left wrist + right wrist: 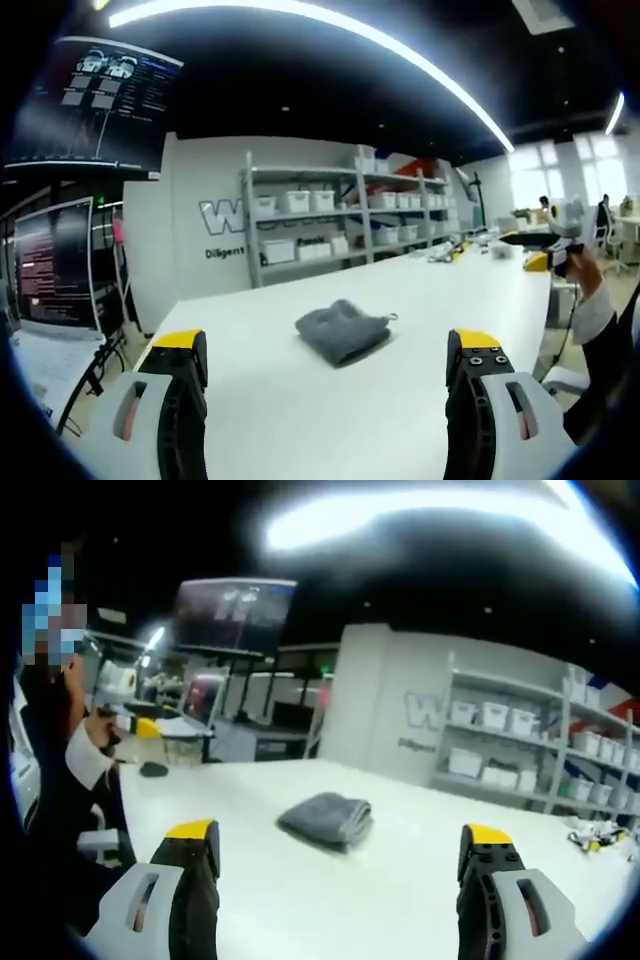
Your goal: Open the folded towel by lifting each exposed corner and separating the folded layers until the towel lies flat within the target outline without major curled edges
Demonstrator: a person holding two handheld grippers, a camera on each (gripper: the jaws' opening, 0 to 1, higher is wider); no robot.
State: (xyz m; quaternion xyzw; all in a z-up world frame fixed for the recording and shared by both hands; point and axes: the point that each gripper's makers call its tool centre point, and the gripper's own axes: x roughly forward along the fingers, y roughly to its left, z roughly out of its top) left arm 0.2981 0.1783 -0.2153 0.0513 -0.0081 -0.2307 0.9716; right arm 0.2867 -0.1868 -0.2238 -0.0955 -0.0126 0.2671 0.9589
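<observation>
Towel (343, 331), grey and still folded, lies mid-worktop (420, 300). Left gripper (330, 385) and right gripper (340, 865) hover short of the towel, fingers spread wide, empty. Pinching several layers together would likely drag the bundle instead of unfolding it.

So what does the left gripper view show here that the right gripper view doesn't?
Left gripper view: the right gripper held up at the right edge by a hand, and a small loop on the towel's corner.

Right gripper view: the left gripper held at the left edge, and a dark item on the table's far corner.

Both: the folded grey towel untouched on the white table, open jaws, shelves of bins.
</observation>
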